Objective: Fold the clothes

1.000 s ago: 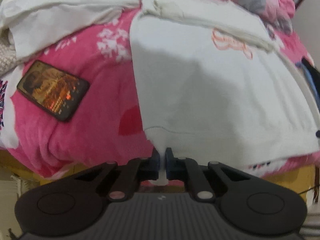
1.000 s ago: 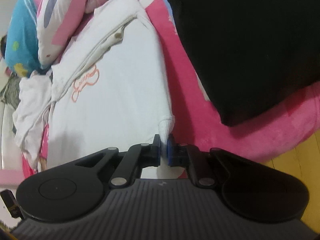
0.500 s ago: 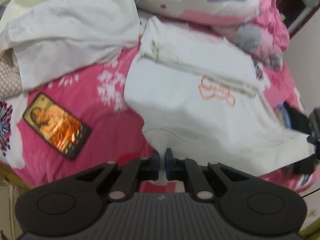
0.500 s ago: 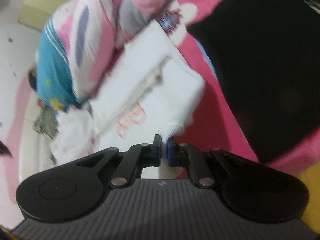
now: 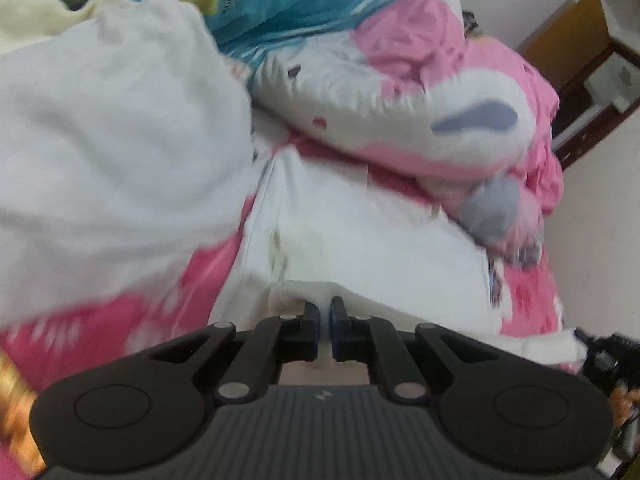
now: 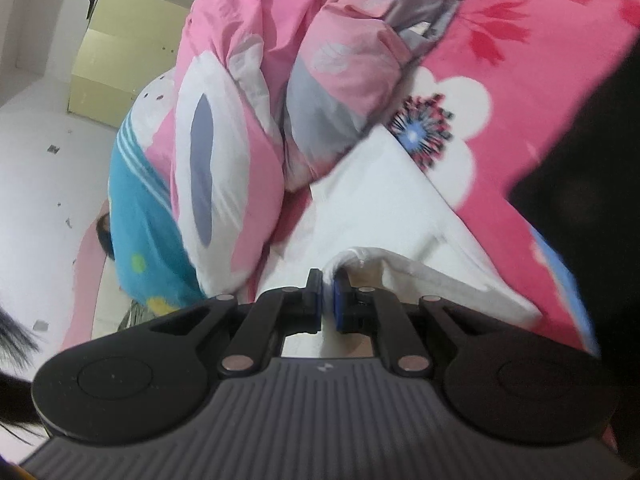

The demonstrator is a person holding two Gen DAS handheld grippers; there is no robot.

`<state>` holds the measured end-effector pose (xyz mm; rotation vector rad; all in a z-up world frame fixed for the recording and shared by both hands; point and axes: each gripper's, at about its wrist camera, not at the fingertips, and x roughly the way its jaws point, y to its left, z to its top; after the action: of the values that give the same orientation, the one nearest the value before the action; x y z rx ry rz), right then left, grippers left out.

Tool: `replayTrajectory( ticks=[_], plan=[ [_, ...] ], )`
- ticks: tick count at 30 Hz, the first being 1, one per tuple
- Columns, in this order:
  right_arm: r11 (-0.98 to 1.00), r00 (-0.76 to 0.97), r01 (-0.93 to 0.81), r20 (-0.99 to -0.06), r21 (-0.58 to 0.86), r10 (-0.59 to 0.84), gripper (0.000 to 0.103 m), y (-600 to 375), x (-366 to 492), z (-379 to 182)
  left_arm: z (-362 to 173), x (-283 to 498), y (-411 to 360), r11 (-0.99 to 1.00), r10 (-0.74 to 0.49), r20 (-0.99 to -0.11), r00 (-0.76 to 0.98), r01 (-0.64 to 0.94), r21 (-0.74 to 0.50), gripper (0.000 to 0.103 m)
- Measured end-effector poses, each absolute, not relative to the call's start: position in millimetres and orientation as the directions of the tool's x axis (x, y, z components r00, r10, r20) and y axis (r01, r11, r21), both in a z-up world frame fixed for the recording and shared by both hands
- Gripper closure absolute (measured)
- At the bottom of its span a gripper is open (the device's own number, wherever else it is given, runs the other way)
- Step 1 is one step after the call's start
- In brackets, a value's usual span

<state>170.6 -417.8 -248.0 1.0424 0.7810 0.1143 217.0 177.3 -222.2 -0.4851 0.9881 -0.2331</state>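
A white sweatshirt [image 5: 360,240] lies on the pink bed, its lower half lifted and carried over its upper half. My left gripper [image 5: 324,314] is shut on the sweatshirt's hem corner, the cloth pinched between the blue pads. My right gripper [image 6: 328,292] is shut on the other hem corner of the white sweatshirt [image 6: 380,208], with the ribbed edge bunched at the pads. The orange print on the chest is hidden under the folded cloth. The right gripper's tip also shows at the left wrist view's right edge.
A second white garment [image 5: 100,128] is heaped at the left. A pink, white and teal quilt [image 5: 380,80] is bunched behind the sweatshirt. A black garment [image 6: 592,160] covers the bed at the right. A phone [image 5: 12,400] lies at the lower left edge.
Both grippers have carried the hem up and forward toward the collar, folding the sweatshirt over itself. The orange print has gone out of sight, and the phone has slid to the frame's edge.
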Motion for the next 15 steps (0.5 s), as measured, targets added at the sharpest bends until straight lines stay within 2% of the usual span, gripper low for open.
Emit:
replayTrajectory(
  ticks=[6,15],
  plan=[
    [0.528,0.764,0.262,-0.508,0.808,0.398,0.099,-415,253,-270,-261,315,175,0.839,-0.432,-0.699,0.57,-0.031,-0.544,0.097],
    [0.527,0.791,0.255,-0.489,0.811,0.369,0.099,-410,354,-307,-309,398,173,0.822,-0.415,-0.686,0.598,-0.078,-0.564,0.097]
  ],
)
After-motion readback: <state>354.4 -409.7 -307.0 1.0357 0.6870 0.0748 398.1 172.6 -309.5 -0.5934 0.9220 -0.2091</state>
